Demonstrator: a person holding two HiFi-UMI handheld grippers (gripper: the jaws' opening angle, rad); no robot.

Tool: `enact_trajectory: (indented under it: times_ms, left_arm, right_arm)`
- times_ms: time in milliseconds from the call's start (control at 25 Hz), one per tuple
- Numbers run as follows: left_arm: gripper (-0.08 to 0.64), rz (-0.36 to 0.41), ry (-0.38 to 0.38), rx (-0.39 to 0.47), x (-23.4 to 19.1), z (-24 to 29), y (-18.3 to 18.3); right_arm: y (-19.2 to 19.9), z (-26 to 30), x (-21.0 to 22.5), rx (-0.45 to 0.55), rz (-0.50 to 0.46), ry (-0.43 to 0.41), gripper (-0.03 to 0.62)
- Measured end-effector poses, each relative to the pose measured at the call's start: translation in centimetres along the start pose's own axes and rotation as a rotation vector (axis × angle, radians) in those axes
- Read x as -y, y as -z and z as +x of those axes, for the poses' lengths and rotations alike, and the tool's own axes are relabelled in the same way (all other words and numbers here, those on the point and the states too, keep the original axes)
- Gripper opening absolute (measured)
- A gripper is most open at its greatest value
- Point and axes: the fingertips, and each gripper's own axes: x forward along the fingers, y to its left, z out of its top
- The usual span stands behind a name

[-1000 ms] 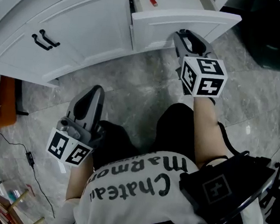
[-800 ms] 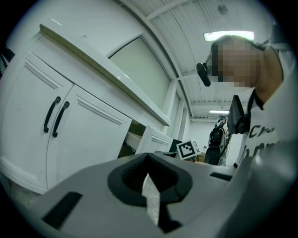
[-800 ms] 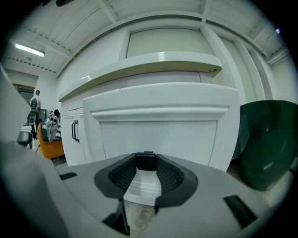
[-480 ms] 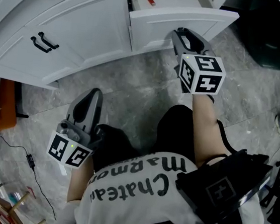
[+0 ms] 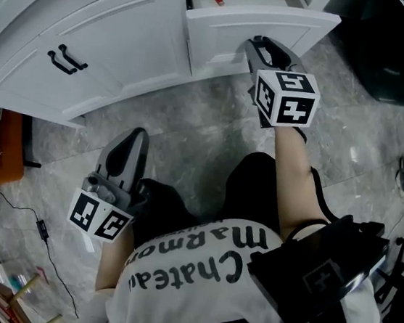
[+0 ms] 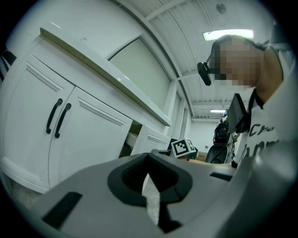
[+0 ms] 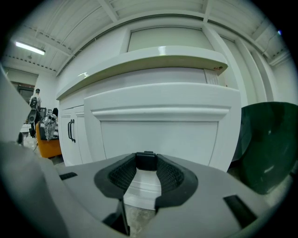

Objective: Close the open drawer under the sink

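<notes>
At far left an orange object (image 5: 2, 153) stands on the grey marbled floor (image 5: 205, 139), with a thin cable (image 5: 42, 227) lying near it. The white cabinet (image 5: 22, 80) runs across the top of the head view, its two doors closed and their black door handles (image 5: 67, 59) side by side. The left gripper (image 5: 136, 136) is held low over the floor, well apart from the cabinet. Its own view shows the jaw tips pressed together with nothing between them, only a thin slit of light further back. Right of the doors the drawer (image 5: 256, 21) stands pulled out from the cabinet, below the counter edge. Its interior is exposed and a small red item (image 5: 219, 0) lies inside. The right gripper (image 5: 255, 44) is up against the lower part of the drawer front. In its own view the jaws stand partly apart with a small black block, apparently the drawer's handle (image 7: 146, 160), between the tips. The pads lie against its two sides, pinching it. At far right a dark green container (image 5: 391, 49) stands on the floor just beside the drawer.
</notes>
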Motion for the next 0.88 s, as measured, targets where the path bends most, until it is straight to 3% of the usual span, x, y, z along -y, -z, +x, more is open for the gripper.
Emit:
enact_trajectory:
  times_ms: [880]
  left_arm:
    - [0.008, 0.011, 0.055, -0.024, 0.8, 1.0, 0.0]
  right_arm:
    - [0.1, 0.2, -0.1, 0.001, 0.001, 0.070, 0.146]
